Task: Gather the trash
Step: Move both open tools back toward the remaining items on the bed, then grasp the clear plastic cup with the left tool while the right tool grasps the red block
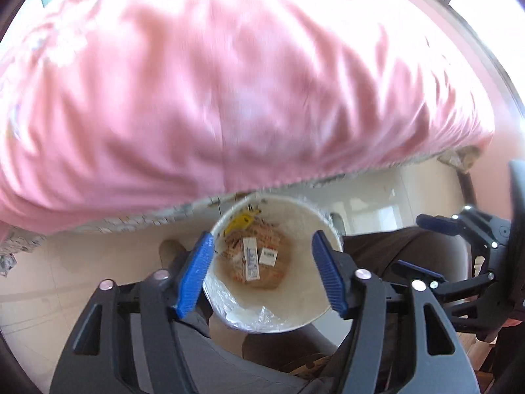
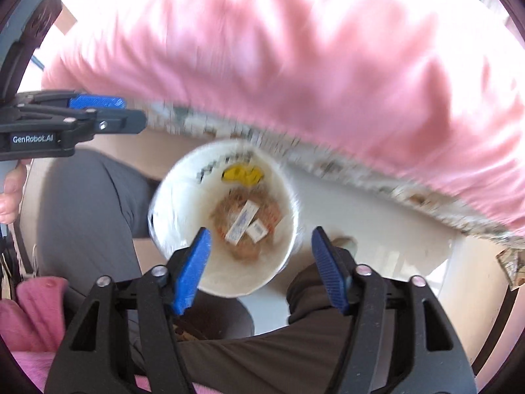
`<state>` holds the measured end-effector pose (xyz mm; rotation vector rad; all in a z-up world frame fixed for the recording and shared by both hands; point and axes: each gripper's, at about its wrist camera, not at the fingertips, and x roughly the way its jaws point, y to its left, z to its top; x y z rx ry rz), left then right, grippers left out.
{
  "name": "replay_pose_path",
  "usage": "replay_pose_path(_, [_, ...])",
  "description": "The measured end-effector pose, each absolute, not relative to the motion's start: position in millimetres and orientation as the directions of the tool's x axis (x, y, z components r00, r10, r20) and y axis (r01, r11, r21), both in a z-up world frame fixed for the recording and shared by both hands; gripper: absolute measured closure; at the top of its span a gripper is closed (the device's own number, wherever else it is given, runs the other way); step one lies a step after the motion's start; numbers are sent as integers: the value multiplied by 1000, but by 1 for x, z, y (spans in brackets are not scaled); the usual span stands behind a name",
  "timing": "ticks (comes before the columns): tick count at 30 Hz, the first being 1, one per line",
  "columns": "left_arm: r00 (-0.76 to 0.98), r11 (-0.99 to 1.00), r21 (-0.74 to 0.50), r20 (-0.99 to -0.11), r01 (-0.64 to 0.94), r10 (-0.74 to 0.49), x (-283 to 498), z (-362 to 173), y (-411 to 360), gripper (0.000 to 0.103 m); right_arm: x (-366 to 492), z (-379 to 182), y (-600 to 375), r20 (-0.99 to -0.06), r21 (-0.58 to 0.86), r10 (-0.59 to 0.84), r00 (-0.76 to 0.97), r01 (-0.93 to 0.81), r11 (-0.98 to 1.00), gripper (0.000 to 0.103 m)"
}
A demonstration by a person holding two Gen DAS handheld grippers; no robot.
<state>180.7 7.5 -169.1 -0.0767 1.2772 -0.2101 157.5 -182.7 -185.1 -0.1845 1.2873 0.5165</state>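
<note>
Left wrist view shows your left tool spread wide with nothing between its pads, hanging over the white bin at lower centre, just below the pink bedspread. Your right tool is spread and empty too. Trash sits in the bin: two small white packets, a yellow scrap. You should find such paper light, thin and crushable; pinch each by an edge, gently. The clear liner looks slippery.
</note>
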Motion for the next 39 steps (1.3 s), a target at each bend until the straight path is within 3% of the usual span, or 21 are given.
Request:
replay_pose_path(11, [434,988,-90,-891,122,-135,220,-69,-7,22,205,-69,-212,-864,62,273,423,-450,891,29])
replay_pose_path(19, [480,995,-78,-872,55,-95,264,-46,-17,18,262,-7,-228,-805,5,267,529,-445,895,29])
replay_pose_path(29, [491,993,-96,-870,-71,-49,336,-46,-21,18,352,25,-224,-749,-33,280,600,-456,889,29])
replay_pose_path(39, [487,973,-102,-873,-207,12,409,-68,-20,18,453,5,-223,-746,-10,314,588,-480,877,29])
